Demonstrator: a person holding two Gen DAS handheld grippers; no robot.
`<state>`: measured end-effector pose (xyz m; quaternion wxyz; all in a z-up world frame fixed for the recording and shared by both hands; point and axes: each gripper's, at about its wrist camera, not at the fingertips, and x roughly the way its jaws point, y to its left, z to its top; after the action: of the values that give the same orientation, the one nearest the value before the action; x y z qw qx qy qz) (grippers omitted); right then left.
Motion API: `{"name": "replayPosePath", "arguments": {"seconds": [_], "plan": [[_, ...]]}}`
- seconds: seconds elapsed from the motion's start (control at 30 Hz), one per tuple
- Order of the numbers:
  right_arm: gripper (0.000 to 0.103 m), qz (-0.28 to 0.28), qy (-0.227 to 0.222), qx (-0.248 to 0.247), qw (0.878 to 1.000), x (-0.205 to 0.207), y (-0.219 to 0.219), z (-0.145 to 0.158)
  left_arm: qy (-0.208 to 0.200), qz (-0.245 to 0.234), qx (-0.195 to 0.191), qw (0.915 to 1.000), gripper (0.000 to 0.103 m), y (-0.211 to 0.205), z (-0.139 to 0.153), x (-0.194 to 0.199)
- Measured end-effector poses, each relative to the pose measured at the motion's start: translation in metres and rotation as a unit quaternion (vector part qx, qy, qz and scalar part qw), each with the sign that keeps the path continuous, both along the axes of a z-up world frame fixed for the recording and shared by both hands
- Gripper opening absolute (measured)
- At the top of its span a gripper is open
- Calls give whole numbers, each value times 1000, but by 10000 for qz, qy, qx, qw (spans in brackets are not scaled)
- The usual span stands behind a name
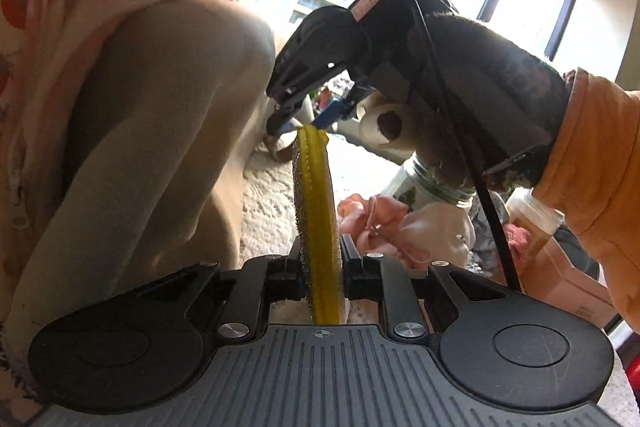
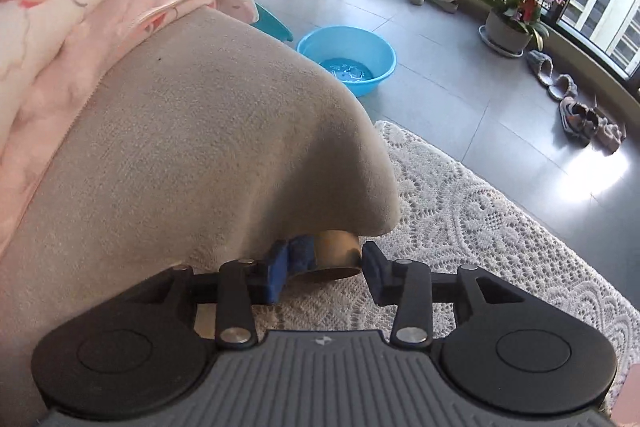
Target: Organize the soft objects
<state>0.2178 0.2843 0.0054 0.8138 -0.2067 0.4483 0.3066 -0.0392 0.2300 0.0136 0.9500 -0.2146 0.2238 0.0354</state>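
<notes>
Left hand-held gripper [image 1: 320,267] clamped on one yellow sponge [image 1: 316,211] held edge-up, right hand-held gripper [image 2: 324,269] part-open around a brown cylinder [image 2: 334,259] on the lace mat [image 2: 460,211], one blue basin [image 2: 347,61] holding water.

Rough yellow scouring sponge [image 1: 316,223], white lace cloth [image 2: 480,219], glossy blue plastic basin [image 2: 347,54]
</notes>
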Motion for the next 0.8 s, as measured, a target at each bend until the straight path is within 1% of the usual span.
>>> {"name": "replayPosePath", "arguments": {"seconds": [0.13,0.3,0.37,0.43,0.47,0.53,0.63,0.7,0.8], "plan": [[42,27,105,-36,9999,2,-1,-2,72,-62,-110,9999,19,0,-2,4],[41,188,-11,-141,9997,-8,-2,-2,79,12,-83,9999,19,1,-2,-3],[41,337,-121,-118,9993,-20,-7,7,74,9,-134,9999,19,3,-2,-4],[41,484,-239,-25,9985,-36,-17,21,40,8,-213,9998,18,6,-1,-3],[41,549,-263,53,9981,-43,-24,29,36,7,-183,9998,18,6,0,-2],[41,676,-364,195,9969,-59,-40,48,52,-30,-33,10000,18,4,5,2],[41,774,-702,366,9939,-80,-70,78,-5,-95,192,9998,18,-1,20,15],[41,747,-934,506,9915,-90,-93,97,-77,-97,368,9992,18,-4,36,24],[41,644,-1244,675,9878,-101,-127,120,-268,-78,751,9968,18,-12,65,35]]}}
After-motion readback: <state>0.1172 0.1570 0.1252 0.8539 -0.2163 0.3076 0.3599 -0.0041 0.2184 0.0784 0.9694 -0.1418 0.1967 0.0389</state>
